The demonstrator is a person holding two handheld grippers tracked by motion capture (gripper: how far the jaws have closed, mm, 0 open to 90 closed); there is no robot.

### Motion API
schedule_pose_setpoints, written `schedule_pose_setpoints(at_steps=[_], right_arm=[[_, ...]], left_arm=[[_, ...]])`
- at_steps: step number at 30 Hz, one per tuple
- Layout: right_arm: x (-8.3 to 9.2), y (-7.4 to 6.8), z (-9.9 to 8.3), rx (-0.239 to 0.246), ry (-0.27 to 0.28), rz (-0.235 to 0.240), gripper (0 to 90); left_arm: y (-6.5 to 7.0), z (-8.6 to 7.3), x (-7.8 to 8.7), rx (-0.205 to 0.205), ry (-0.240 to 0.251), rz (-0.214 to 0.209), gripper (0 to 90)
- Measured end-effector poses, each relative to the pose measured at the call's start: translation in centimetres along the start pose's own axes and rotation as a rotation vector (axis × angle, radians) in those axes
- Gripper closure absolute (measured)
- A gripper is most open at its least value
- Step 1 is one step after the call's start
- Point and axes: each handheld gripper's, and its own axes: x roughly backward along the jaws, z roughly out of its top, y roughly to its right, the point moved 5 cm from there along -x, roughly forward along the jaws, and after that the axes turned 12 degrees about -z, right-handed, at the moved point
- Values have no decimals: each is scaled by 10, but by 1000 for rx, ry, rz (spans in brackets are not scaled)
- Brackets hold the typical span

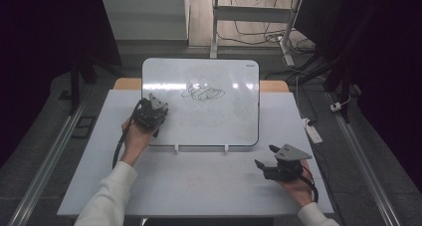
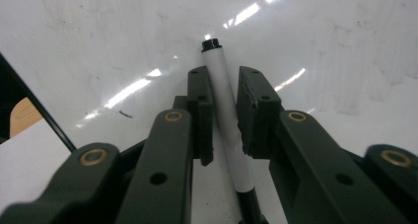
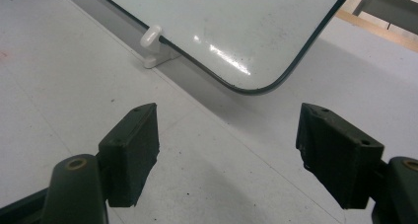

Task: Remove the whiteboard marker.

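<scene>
We see a slim white marker pen with a black end [image 2: 223,105] lying on a glossy white rectangular whiteboard with rounded corners and a thin dark rim [image 1: 239,116], close to the board's left edge and toward its near-left corner. In the left gripper view the pen runs lengthwise between the two black jaws, its black end pointing past their tips; the left gripper [image 2: 226,81] is closed on the pen, with one pad against its barrel and the other just beside it. In the high view we find the left gripper [image 1: 151,112] over the left part of the board, held in a hand with a white sleeve.

A black scribble of overlapping loops [image 1: 202,92] sits near the board's far edge, about midway along it. Two small white clips [image 1: 176,148] stand along the near edge.

The board lies on a pale grey table top [image 1: 199,186]. The right gripper [image 1: 265,156] rests near the table's near-right corner, well apart from the board; in the right gripper view its jaws stand wide apart with nothing between them, facing the board's rounded near-right corner [image 3: 256,88].
</scene>
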Motion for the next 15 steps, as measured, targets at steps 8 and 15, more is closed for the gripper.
schedule_pose_setpoints(at_steps=[8, 15], right_arm=[[-1, 0, 0, 2, -5, -6, 243], [-1, 0, 1, 4, -1, -11, 243]], left_arm=[[2, -1, -2, 15, 15, -46, 815], [0, -1, 4, 20, 33, -62, 816]])
